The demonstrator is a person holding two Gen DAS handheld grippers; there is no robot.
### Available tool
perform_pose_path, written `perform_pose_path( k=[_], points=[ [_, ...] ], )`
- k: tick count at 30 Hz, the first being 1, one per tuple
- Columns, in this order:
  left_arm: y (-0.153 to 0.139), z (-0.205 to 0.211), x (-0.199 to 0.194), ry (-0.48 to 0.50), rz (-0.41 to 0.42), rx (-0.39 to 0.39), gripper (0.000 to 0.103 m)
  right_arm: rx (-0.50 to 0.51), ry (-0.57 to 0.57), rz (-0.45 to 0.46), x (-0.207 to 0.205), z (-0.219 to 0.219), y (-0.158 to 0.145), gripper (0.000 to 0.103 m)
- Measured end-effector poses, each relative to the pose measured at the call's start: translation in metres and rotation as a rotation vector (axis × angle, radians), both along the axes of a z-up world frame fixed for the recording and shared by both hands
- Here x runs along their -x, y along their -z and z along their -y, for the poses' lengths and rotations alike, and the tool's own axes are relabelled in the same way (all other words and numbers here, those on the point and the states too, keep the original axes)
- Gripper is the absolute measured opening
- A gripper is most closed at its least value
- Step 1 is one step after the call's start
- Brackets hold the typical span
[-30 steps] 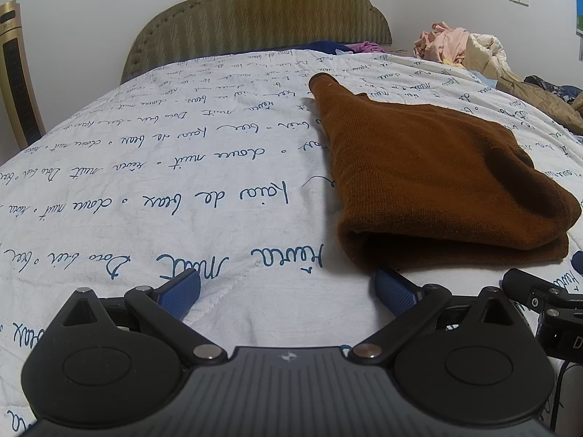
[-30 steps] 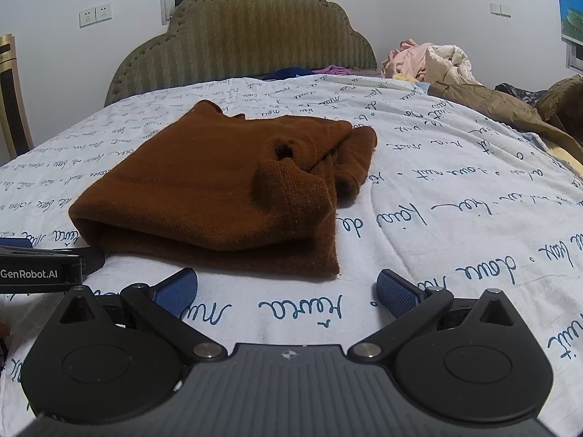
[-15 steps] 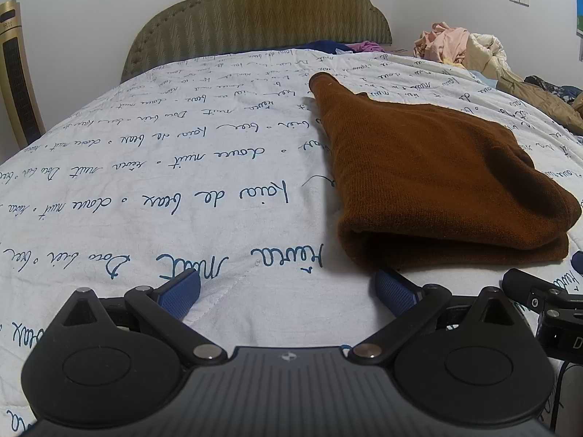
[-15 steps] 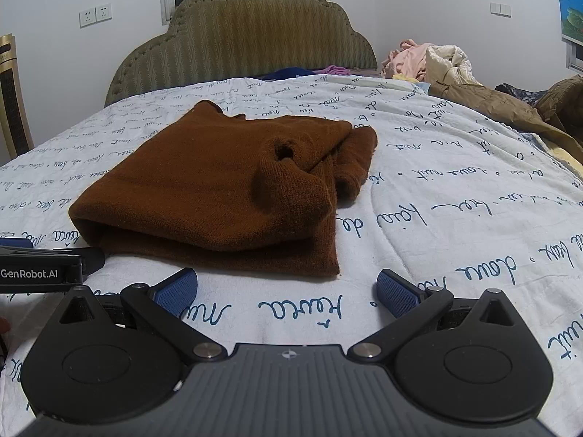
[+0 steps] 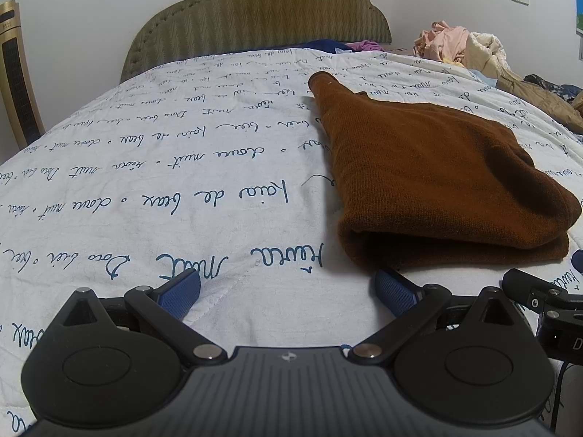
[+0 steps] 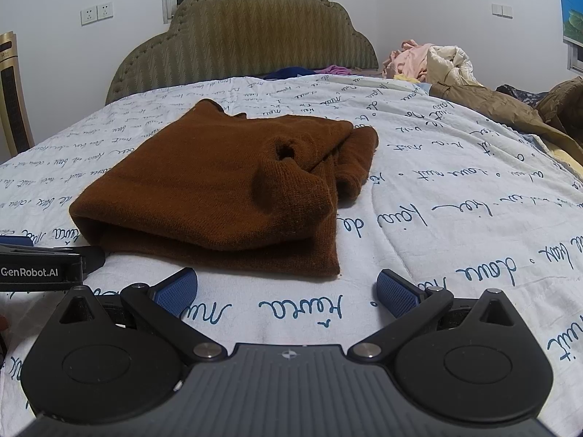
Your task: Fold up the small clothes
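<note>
Now a folded rust-brown knitted sweater (image 6: 218, 185) lies on the white quilted bedspread printed with blue handwriting (image 5: 153, 189), its folded edge toward the cameras. Both hand-held grippers rest low over the bedspread just short of that near edge, touching nothing. The left gripper (image 5: 288, 289) spreads its blue-padded fingers wide, the sweater ahead and to its right. The right gripper (image 6: 286, 289) is equally wide and empty, with the sweater ahead and slightly left. An olive padded headboard (image 6: 240, 36) stands beyond.
</note>
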State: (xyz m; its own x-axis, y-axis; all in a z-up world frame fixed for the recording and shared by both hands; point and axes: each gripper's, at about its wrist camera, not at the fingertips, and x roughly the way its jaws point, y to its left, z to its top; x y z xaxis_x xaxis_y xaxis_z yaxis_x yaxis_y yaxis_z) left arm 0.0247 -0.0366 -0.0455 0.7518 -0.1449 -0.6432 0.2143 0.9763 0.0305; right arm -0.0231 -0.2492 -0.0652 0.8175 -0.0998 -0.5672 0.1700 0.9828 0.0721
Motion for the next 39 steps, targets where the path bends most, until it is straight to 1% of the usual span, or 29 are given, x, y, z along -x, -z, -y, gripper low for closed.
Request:
perform_pose_path(
  k=[8,14,16,18,21,23,27,32,36,39],
  points=[
    [-0.006,0.001,0.003,-0.003,0.0,-0.015,0.103,-0.005,0.003,-0.015,0.0,-0.001,-0.005,0.103],
    [-0.021,-0.002,0.012,0.021,0.006,-0.011,0.103,-0.084,-0.004,-0.025,0.009,-0.002,-0.018,0.103],
    [-0.027,-0.005,0.015,0.018,0.02,0.003,0.103,-0.126,-0.009,-0.018,0.013,0.0,-0.025,0.103],
    [-0.034,-0.01,0.016,0.008,0.03,0.03,0.103,-0.154,-0.012,0.008,0.017,0.002,-0.034,0.103],
    [-0.04,-0.016,0.013,-0.014,0.03,0.069,0.103,-0.157,-0.008,0.044,0.022,0.006,-0.045,0.103],
    [-0.039,-0.017,0.011,-0.02,0.008,0.076,0.103,-0.155,-0.002,0.051,0.022,0.008,-0.049,0.103],
    [-0.033,-0.014,0.01,-0.027,-0.015,0.042,0.103,-0.162,0.005,0.049,0.024,0.005,-0.051,0.103],
    [-0.031,-0.009,0.014,-0.033,-0.005,-0.019,0.103,-0.152,-0.001,0.019,0.023,-0.007,-0.046,0.103],
    [-0.031,-0.012,0.015,-0.032,-0.015,-0.008,0.103,-0.15,-0.007,0.001,0.022,-0.01,-0.043,0.103],
    [-0.03,-0.014,0.014,-0.04,-0.014,-0.002,0.103,-0.143,-0.008,0.004,0.022,-0.009,-0.044,0.103]
  ],
)
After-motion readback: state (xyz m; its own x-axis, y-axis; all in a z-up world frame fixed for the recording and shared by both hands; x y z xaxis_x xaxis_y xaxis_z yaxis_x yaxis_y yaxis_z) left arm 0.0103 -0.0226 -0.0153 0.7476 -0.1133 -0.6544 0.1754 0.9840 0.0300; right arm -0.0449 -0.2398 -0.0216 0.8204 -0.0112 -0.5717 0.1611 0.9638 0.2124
